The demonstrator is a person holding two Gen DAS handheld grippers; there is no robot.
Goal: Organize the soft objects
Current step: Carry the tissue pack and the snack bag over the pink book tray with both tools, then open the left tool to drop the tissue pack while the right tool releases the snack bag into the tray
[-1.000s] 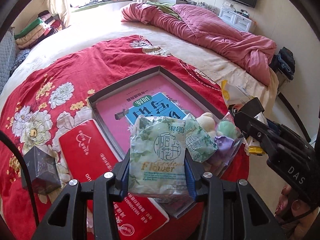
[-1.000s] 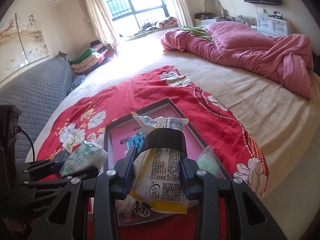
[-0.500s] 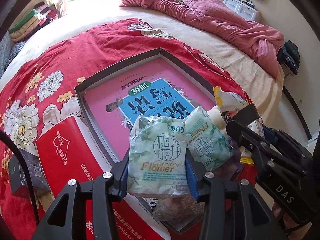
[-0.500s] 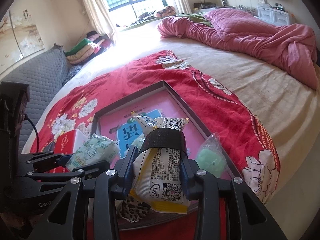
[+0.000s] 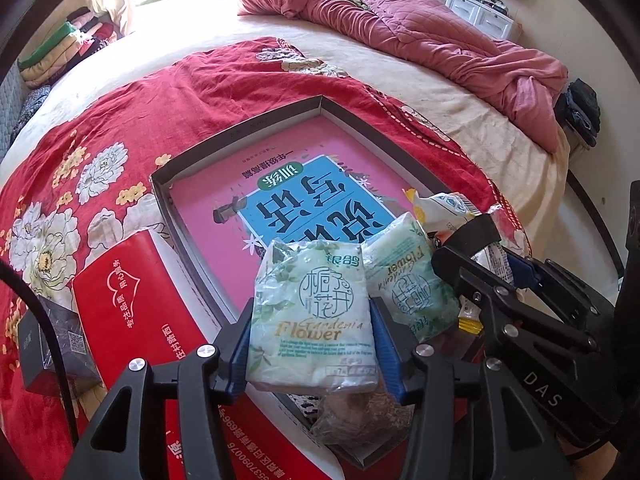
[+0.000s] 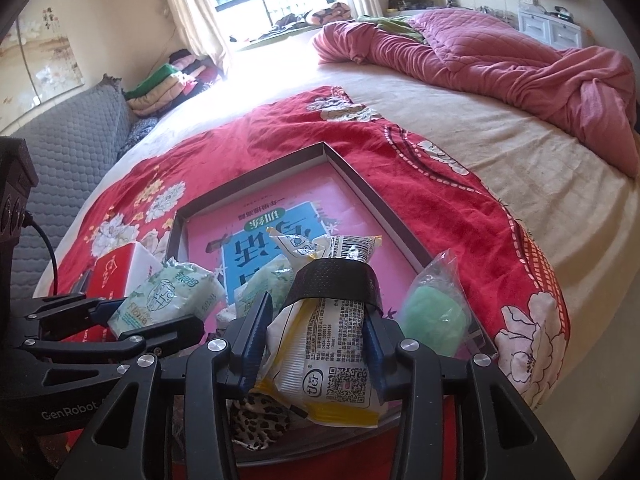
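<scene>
Since the earlier frames both hands have come down toward the grey-rimmed tray (image 5: 240,130), which now fills more of each view, and both sets of tongs have begun to widen. The left tongs (image 5: 312,344) have the green tissue pack (image 5: 312,312) between their blue pads, jaws opening, the pack's sides at the pads; whether they press on it I cannot tell. It hangs over the tray's near corner, just above a crumpled wrapper (image 5: 360,412) lying inside. A second tissue pack (image 5: 408,276) already rests in the tray just to its right.

The right tongs (image 6: 316,344) have the yellow-edged snack bag (image 6: 320,360) between them, jaws opening too; a gap shows at the left pad while the right pad is at the bag. It sits over the tray's near edge, above a leopard-print cloth (image 6: 260,420), with a bagged green ball (image 6: 436,316) beside it inside the tray. A red box (image 5: 132,308) lies outside the tray's left wall, on the red floral cover (image 5: 120,120) of the bed.

This reads as the release step: both soft items being let go into the tray. Next would call for opening fully until each drops free, then lifting the tongs straight clear so no pad drags a pack back out
</scene>
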